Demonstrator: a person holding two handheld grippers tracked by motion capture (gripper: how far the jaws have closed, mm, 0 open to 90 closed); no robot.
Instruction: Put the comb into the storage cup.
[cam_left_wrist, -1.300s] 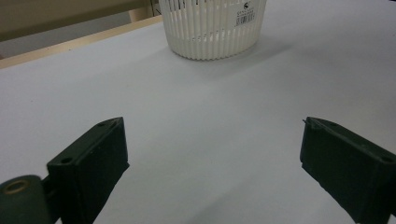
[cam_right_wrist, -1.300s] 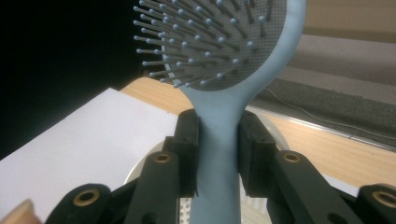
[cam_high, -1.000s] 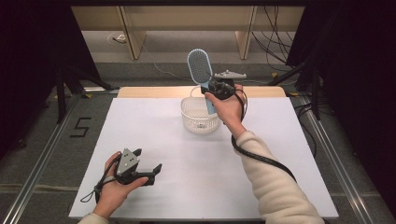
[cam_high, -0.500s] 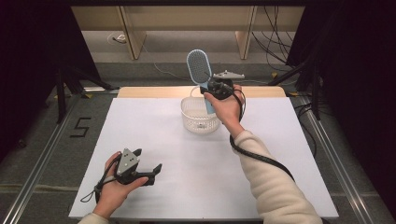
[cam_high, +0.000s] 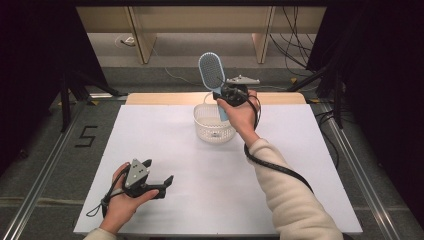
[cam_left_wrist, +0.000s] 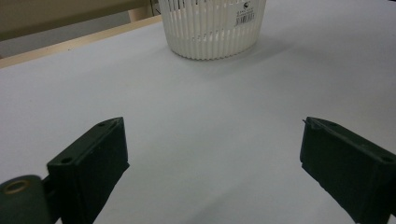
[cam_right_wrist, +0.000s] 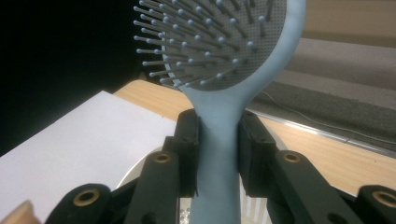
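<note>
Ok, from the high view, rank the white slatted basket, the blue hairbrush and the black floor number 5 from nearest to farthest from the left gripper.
1. Black floor number 5: on the grey floor, left of the table and just beyond the left gripper.
2. White slatted plastic basket: mid-table, toward the far edge.
3. Blue oval hairbrush: held upright above the basket in the right gripper.

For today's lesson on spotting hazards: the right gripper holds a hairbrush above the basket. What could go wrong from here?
1. The right gripper clamps only the narrow handle of the hairbrush, with the heavy head high above, so the brush might pivot or slip.
2. The basket is small and looks light; a brush dropped head-up could catch the rim and tip it.
3. The left gripper rests open, far from the basket, so it can't steady it.
</note>
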